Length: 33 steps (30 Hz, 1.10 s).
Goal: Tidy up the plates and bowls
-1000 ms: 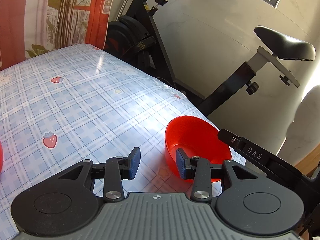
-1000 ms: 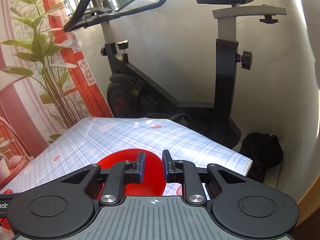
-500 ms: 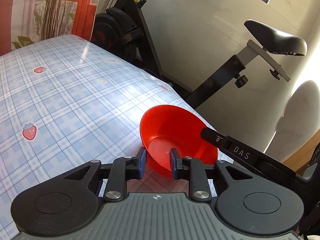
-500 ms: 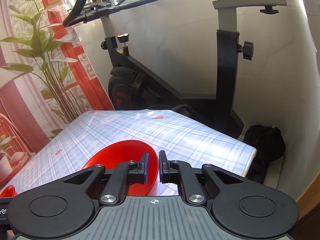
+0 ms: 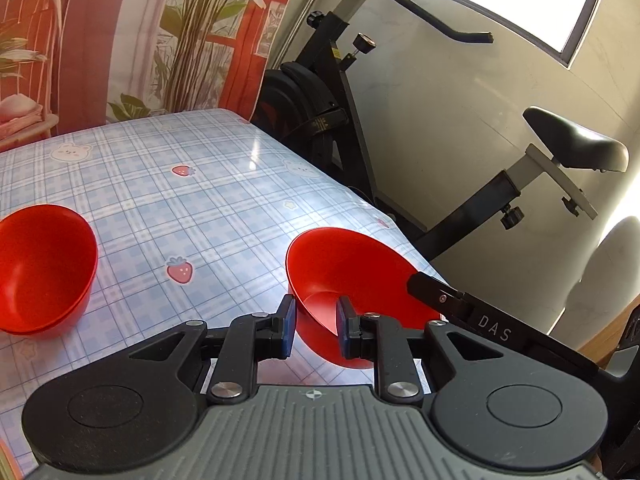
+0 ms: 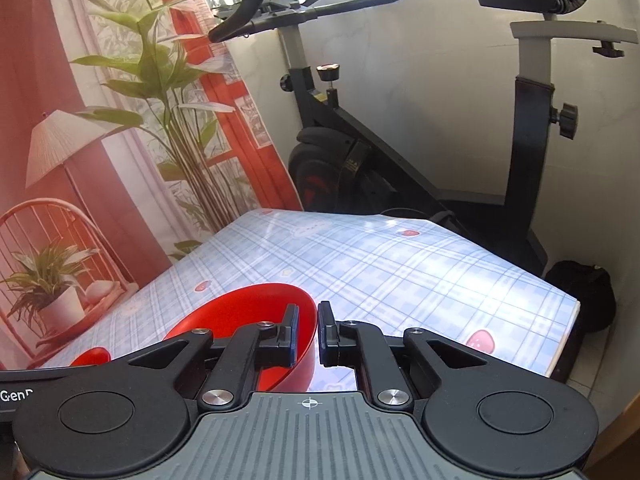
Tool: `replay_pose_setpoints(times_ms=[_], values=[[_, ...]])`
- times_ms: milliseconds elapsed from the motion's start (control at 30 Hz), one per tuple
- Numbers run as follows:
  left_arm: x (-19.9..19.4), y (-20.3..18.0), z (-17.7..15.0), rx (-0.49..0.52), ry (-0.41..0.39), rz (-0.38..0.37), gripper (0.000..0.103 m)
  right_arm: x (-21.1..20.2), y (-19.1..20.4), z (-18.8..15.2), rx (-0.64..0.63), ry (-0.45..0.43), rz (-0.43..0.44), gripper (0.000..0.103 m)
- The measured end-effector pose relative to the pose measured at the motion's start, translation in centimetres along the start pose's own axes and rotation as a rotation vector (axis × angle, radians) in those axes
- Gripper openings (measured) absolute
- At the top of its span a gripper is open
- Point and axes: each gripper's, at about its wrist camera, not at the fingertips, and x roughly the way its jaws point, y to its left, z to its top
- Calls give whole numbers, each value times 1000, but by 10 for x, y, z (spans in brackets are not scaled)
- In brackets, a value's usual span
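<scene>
Checked tablecloth (image 5: 168, 208) near an exercise bike (image 6: 528, 168); left gripper (image 5: 316, 326) and right gripper (image 6: 307, 332) both clamp one red bowl (image 5: 352, 276) by opposite rim walls, near the table edge. Thin rim could slip if the hands diverge; second bowl (image 5: 40, 268) waits left

Table (image 5: 208, 200): glossy blue-plaid cloth with strawberry and bear prints, sunlit glare across the middle. In the left wrist view one red bowl (image 5: 44, 268) sits upright on the cloth at 9 o'clock, well apart from the table's right edge. In the right wrist view the same cloth (image 6: 400, 264) runs to a corner at 3 o'clock; a red rim sliver (image 6: 92, 356) shows at 8 o'clock.
</scene>
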Motion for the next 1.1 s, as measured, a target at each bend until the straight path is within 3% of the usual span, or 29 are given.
replay_pose_setpoints(times_ms=[400,767,1100], values=[[-65,41,-3,-140,-77,80,22,-17,82,1,-122,23,156,10],[-111,63,-3,-196,-159,147,23,-17,134,0,-202,47,242,10],[-174,87,24,-199,-263,256,23,-2,215,24,-226,17,451,10]])
